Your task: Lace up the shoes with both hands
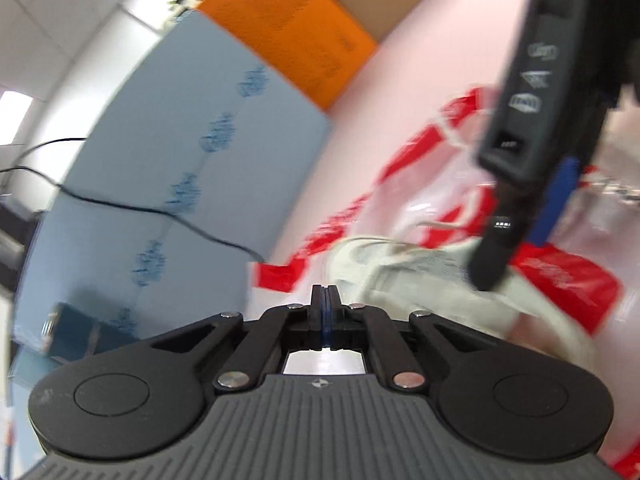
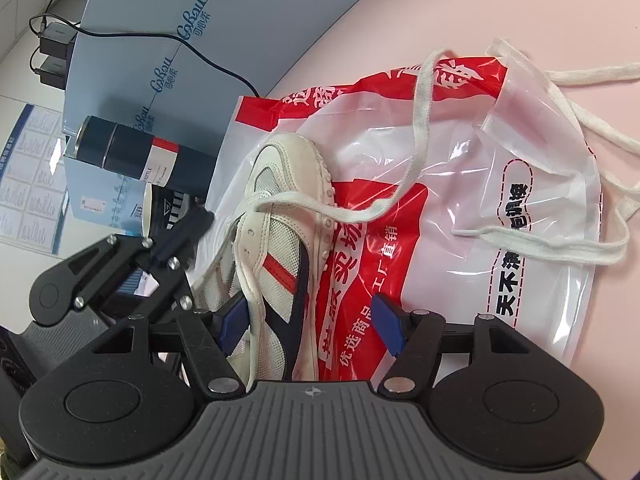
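Note:
A white mesh shoe (image 2: 280,216) with a red and navy stripe lies on a red and white plastic bag (image 2: 440,208). Its white lace (image 2: 420,104) runs from the front eyelets across the bag, and more lace (image 2: 560,246) trails off to the right. My right gripper (image 2: 309,324) is open, its blue pads (image 2: 386,326) on either side of the shoe's heel end; the right pad stands clear of it. My left gripper (image 1: 326,306) is shut with nothing visible between its jaws. It sits just left of the shoe (image 1: 400,268), which is blurred in the left wrist view.
The pink table (image 2: 520,8) carries the bag. A dark cylindrical bottle (image 2: 132,152) lies left of the shoe, near a blue-grey printed board (image 2: 168,12) crossed by a black cable (image 2: 224,68). An orange box (image 1: 288,28) stands behind.

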The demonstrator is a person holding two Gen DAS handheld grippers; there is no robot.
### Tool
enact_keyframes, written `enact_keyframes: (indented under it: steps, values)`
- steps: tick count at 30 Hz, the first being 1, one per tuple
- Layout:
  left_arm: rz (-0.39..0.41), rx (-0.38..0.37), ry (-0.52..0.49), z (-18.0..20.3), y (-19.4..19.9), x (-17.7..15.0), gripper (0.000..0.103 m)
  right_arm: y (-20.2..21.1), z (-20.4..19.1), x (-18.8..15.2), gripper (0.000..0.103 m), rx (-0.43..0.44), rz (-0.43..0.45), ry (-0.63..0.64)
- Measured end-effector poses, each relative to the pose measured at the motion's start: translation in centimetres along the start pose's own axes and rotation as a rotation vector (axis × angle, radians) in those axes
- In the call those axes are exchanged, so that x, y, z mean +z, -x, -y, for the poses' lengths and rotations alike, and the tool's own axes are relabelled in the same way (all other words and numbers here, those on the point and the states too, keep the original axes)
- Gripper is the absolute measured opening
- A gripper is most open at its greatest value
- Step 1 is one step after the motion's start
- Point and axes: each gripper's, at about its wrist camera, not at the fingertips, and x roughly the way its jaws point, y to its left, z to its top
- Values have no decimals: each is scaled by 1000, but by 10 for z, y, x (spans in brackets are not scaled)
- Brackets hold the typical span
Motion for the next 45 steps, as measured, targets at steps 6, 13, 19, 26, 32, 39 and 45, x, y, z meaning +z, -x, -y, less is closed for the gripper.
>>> enact_keyframes:
  steps: [6, 13, 19, 26, 32, 39, 45]
  values:
    - [12, -26, -153, 22, 2, 0, 13, -2, 0, -1, 66, 0, -10, -5]
    - [7, -37, -305, 33, -6, 6, 24, -1, 0, 0, 66, -1, -11, -1]
    - [14, -34, -414, 43, -12, 7, 4, -1, 0, 0, 66, -3, -12, 1]
    - [18, -55, -418, 38, -7, 2, 3, -3, -44, 0, 66, -102, 11, 355]
    - [32, -63, -448, 39, -4, 1, 3, -14, -85, -13, 20, -153, -12, 756]
    - [38, -55, -476, 36, 5, -6, 3, -15, -78, -10, 12, -143, -24, 701]
    - [71, -15, -626, 45, 14, -14, 3, -13, -72, -7, 12, -128, -32, 607]
